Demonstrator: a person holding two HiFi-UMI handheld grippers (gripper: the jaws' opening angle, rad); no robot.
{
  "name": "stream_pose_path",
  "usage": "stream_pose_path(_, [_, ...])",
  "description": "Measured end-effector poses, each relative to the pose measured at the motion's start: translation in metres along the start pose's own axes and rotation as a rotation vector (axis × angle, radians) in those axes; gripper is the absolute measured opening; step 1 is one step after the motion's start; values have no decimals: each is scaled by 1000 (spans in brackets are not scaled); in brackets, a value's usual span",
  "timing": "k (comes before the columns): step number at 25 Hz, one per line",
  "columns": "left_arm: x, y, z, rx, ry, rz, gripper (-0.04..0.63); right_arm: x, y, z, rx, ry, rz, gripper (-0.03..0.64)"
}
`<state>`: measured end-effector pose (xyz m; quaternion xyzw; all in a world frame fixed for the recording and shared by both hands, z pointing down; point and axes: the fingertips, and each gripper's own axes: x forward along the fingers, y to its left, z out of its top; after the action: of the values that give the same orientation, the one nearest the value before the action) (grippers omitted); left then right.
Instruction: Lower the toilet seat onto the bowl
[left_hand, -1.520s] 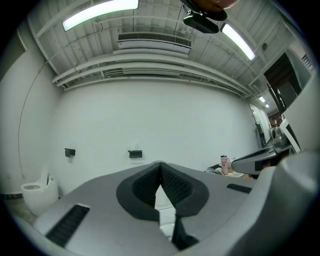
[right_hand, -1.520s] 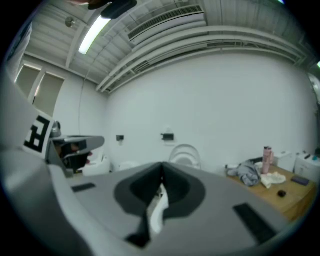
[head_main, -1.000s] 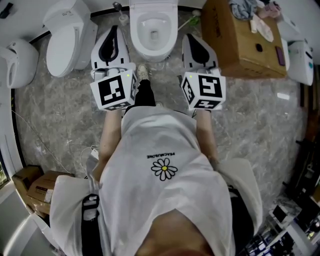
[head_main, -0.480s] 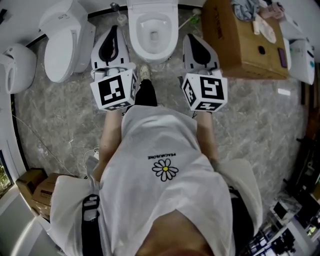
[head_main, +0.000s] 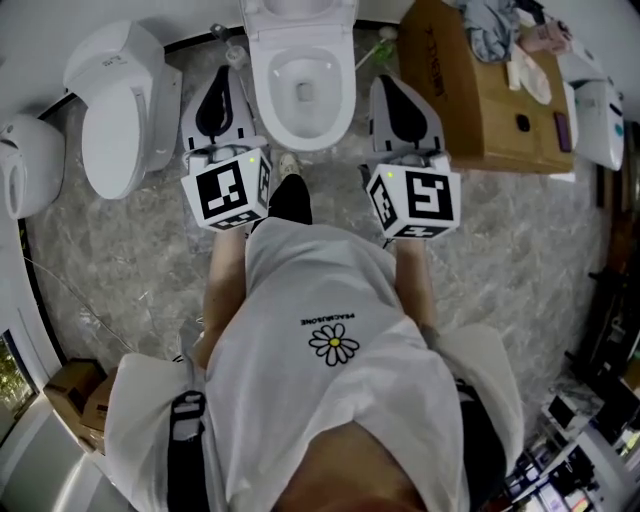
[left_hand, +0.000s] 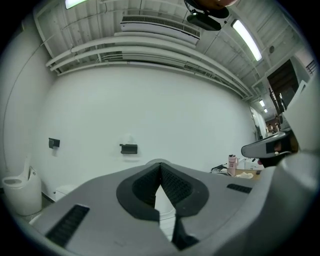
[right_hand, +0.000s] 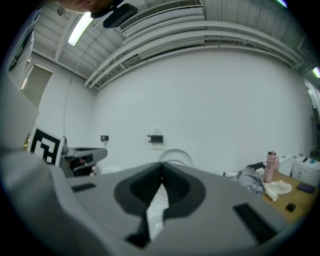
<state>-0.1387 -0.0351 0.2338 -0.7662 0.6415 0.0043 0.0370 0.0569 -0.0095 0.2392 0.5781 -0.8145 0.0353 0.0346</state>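
Observation:
A white toilet stands at the top middle of the head view, its bowl (head_main: 300, 85) open and its seat and lid (head_main: 298, 12) raised against the wall. My left gripper (head_main: 222, 70) hangs just left of the bowl and my right gripper (head_main: 388, 88) just right of it; neither touches it. Both point forward at the white wall. In the left gripper view the left gripper (left_hand: 160, 166) is shut with nothing between its pads. The right gripper (right_hand: 161, 174) is likewise shut and empty, and the rounded upright seat (right_hand: 175, 154) shows beyond its tips.
A second toilet (head_main: 118, 110) with its lid down stands to the left, with a white bin (head_main: 25, 160) beyond it. A large cardboard box (head_main: 480, 100) carrying clothes and small items is close on the right. Smaller boxes (head_main: 70, 390) lie at the lower left on the marble floor.
The head view has shifted, so the toilet sits a little lower in the picture. Both grippers keep their places beside the bowl and stay shut.

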Motion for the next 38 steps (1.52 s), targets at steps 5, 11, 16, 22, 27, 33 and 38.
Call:
stream_pose_path(5, [58, 21, -13, -37, 36, -28, 21, 55, -7, 7, -20, 45, -34, 31])
stream_pose_path(11, [118, 46, -5, -9, 9, -54, 20, 123, -18, 13, -19, 60, -87, 31])
stream_pose_path(16, [154, 65, -8, 3, 13, -75, 20, 172, -19, 12, -20, 72, -116, 31])
stream_pose_path(22, [183, 67, -11, -10, 25, -72, 21, 204, -28, 15, -53, 78, -108, 31])
stream_pose_path(27, [201, 61, -8, -8, 28, -41, 21, 224, -52, 20, -51, 62, -90, 31])
stream_pose_path(33, [220, 45, -6, -10, 34, -19, 21, 242, -66, 21, -62, 46, -25, 31])
stream_pose_path(38, [235, 36, -12, 0, 66, -18, 21, 251, -78, 21, -67, 45, 9, 31])
